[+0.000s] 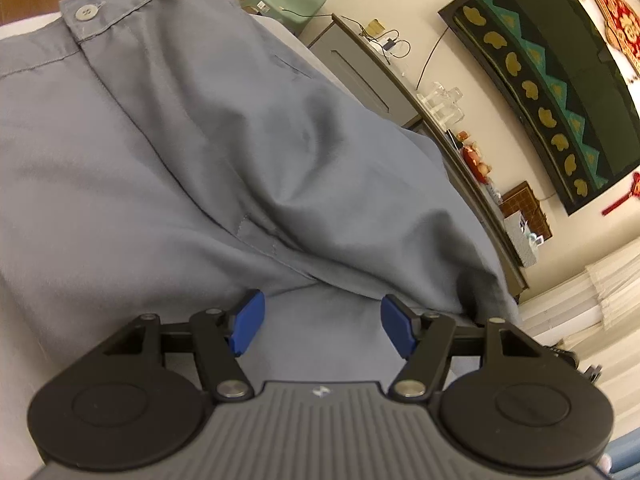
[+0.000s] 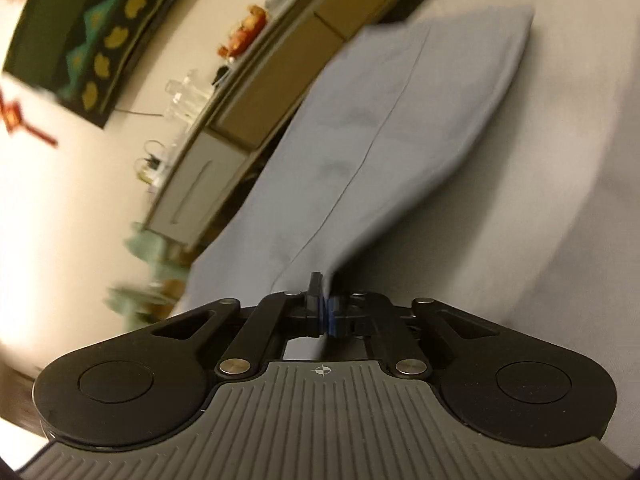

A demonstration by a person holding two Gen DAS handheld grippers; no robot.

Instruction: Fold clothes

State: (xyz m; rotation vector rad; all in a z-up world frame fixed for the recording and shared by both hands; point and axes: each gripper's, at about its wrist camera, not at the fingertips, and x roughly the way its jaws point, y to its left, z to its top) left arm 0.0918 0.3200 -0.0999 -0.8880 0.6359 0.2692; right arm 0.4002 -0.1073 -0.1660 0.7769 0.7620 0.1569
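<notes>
Trousers [image 1: 192,152] on bed [image 2: 560,160], cabinet [image 2: 192,192] beyond, perhaps television [image 1: 560,80] above.

Wall [image 1: 460,64]: cream, far beyond the fingers.
Big dark screen [image 1: 560,92]: hangs on the wall, up and right of the fingers; green and gold shapes show along its edge.
Long low cabinet [image 1: 360,76]: against the wall under it, with grey doors.
Red decoration [image 1: 618,28]: on the wall beside the screen.
Curtains [image 1: 592,296]: pale, right of the fingers.
</notes>
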